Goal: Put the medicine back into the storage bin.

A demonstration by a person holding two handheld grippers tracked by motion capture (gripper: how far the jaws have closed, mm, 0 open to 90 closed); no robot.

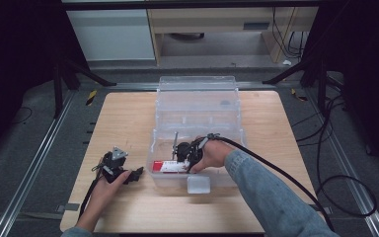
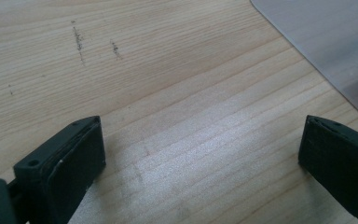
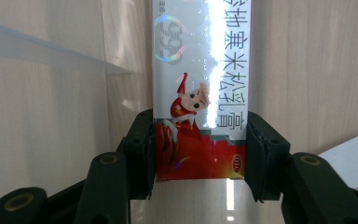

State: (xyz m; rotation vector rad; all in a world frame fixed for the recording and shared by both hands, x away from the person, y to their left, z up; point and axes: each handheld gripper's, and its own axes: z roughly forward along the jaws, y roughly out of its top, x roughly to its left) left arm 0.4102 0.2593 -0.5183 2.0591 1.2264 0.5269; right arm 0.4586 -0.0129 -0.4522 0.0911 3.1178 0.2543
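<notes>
Red-and-white ointment box (image 3: 199, 93) is clamped by the right gripper (image 3: 199, 154), long axis running up-frame inside the clear bin (image 1: 197, 106); the left gripper (image 2: 200, 154) is held open.

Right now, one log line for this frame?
right gripper: shut on red-and-white box, inside clear bin | left gripper: open, nothing between jaws, over wooden table left of bin

Pale matt wood-grain table (image 1: 128, 118), clear glossy plastic box (image 1: 197, 106), shiny printed carton (image 3: 199, 93), matt black plastic tongs (image 3: 199, 156) with rubbery pads
</notes>
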